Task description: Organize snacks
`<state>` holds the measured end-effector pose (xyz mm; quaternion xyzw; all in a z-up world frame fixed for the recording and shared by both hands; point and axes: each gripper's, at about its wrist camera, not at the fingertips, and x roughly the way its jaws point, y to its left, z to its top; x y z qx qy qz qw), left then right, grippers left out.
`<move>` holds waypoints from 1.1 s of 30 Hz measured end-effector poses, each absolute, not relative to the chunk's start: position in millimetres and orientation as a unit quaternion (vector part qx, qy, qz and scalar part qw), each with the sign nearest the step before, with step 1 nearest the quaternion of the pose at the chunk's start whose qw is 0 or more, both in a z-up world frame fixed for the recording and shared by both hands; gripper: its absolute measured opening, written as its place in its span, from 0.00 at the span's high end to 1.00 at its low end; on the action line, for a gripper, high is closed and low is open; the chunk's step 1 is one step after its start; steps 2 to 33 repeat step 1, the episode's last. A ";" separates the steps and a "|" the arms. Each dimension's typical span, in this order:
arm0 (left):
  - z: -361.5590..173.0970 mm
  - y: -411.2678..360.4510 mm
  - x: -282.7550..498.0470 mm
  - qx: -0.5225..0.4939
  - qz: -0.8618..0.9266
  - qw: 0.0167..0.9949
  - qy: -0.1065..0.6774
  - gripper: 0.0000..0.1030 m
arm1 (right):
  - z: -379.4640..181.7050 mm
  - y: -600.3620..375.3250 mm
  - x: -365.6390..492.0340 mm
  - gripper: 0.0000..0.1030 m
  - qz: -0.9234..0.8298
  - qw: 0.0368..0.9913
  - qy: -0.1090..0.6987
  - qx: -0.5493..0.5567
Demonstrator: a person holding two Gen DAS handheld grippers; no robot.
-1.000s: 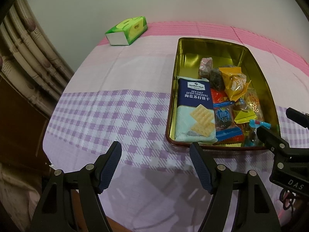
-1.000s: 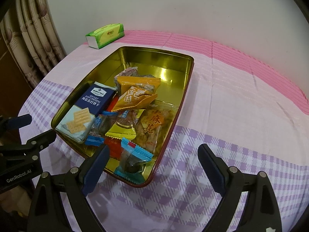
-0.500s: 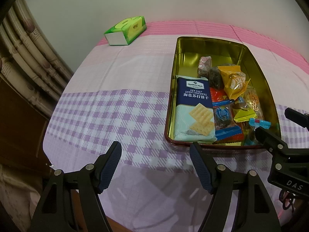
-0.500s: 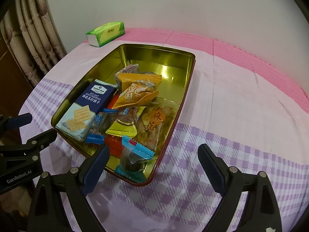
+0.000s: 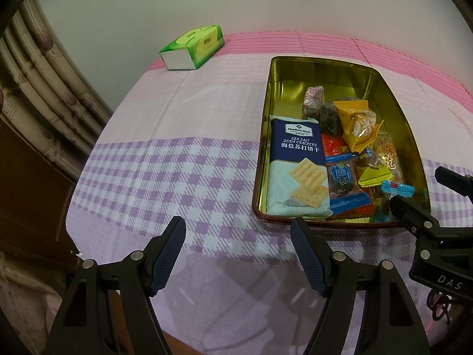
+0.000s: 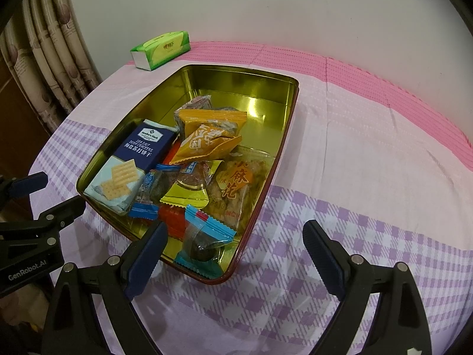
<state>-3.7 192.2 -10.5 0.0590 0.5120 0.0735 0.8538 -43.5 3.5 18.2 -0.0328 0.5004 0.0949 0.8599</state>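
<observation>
Off-task surroundings
A green tissue box [image 5: 192,47] lay on the pink-and-purple checked cloth [image 5: 165,159]; patterned curtains [image 6: 50,59] hung beside it.

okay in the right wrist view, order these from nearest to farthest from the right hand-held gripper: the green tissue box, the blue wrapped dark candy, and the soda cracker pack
1. The blue wrapped dark candy, at the tin's near corner, just ahead of the right hand-held gripper.
2. The soda cracker pack, along the tin's left side.
3. The green tissue box, beyond the tin, by the wall.
</observation>
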 end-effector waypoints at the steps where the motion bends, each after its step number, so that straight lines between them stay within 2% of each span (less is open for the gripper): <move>1: -10.2 192.3 -3.3 0.059 0.073 0.854 0.512 0.28 | 18.1 3.7 -43.9 0.12 0.095 0.860 0.501 -0.033; 33: -10.2 192.3 -3.3 0.059 0.073 0.854 0.512 0.28 | 18.1 3.7 -43.9 0.12 0.095 0.860 0.501 -0.033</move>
